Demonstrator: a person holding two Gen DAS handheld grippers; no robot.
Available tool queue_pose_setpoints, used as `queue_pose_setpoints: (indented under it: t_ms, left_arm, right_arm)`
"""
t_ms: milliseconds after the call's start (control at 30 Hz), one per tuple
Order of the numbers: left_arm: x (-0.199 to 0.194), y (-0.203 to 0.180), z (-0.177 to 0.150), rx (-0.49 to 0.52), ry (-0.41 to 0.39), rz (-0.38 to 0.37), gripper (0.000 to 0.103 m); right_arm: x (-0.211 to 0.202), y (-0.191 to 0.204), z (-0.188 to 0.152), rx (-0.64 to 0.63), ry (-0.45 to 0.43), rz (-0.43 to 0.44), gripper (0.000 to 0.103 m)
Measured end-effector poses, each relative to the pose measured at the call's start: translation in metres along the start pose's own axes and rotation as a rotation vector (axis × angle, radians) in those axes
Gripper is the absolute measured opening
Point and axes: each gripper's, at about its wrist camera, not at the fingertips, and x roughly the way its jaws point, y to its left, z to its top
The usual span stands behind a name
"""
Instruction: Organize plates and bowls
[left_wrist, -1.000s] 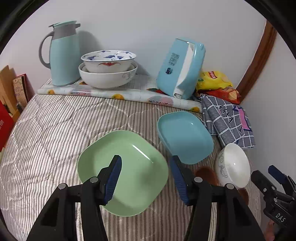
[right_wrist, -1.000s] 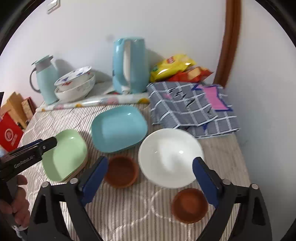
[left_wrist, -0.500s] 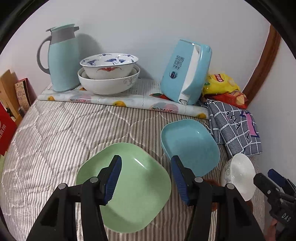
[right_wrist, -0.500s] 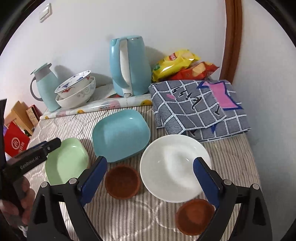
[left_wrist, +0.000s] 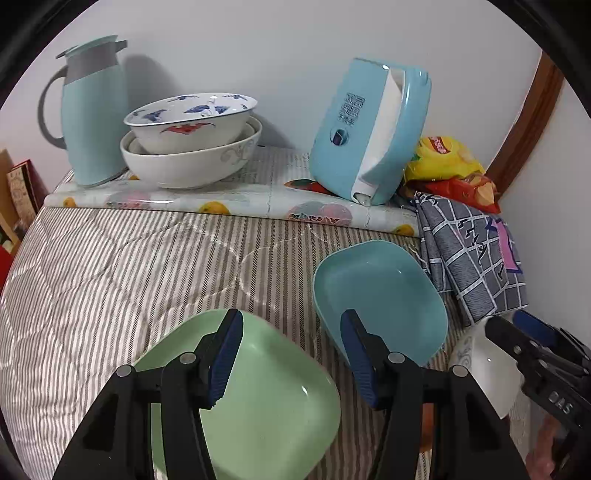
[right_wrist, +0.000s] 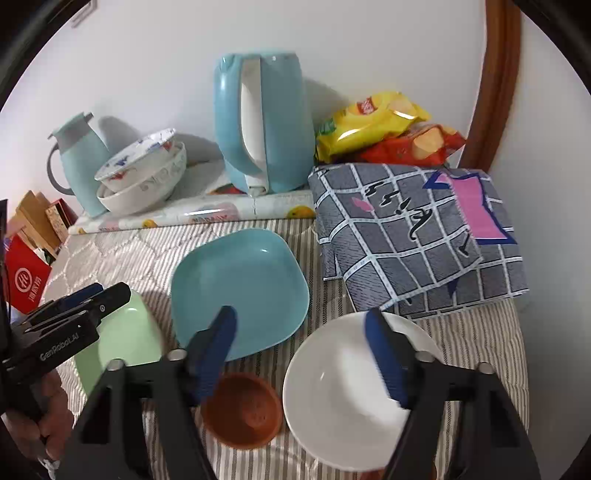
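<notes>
The white bowl (right_wrist: 351, 398) sits at the near right of the striped, quilted surface (left_wrist: 110, 266), its rim between the jaws of the right hand-held gripper (right_wrist: 306, 354), which have just been closing around it; no firm pad contact is visible. Left of it lie a brown saucer (right_wrist: 242, 410), then the blue plate (right_wrist: 240, 288), then the green plate (left_wrist: 266, 398) nearest the left. The left hand-held gripper (left_wrist: 291, 354) stands half open over the green plate's far edge, gripping nothing. Stacked bowls (left_wrist: 192, 147) stand far left beside a thermos jug (left_wrist: 92, 110). Risk, as judged: the glazed rim may slip from a shallow pinch, and the soft bedding gives uneven support, so a lifted bowl could tip or knock the saucer.
</notes>
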Motion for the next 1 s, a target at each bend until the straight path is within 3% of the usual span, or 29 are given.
queue_pose_setpoints:
  t_ms: [67,367,600,767,1000]
  left_arm:
    - [0.007,-0.002,0.003,0.008,0.007,0.002,0.052]
    - [0.043,-0.011,0.014,0.011,0.056,-0.011,0.041]
    - [0.071,-0.021,0.021,0.008,0.106,-0.007,0.031]
    - [0.088,-0.025,0.020,0.013,0.136,0.001,0.010]
    - [0.087,-0.005,0.023,-0.039,0.118,0.015,0.008]
  right_arm:
    - [0.011,-0.001,0.003,0.005,0.022,0.006,0.052]
    - [0.043,0.000,0.013,-0.025,0.069,-0.009,0.037]
    - [0.062,-0.004,0.018,-0.036,0.098,-0.024,0.034]
    - [0.068,-0.011,0.018,-0.017,0.107,-0.013,0.034]
    - [0.079,-0.004,0.020,-0.032,0.127,0.009,0.034]
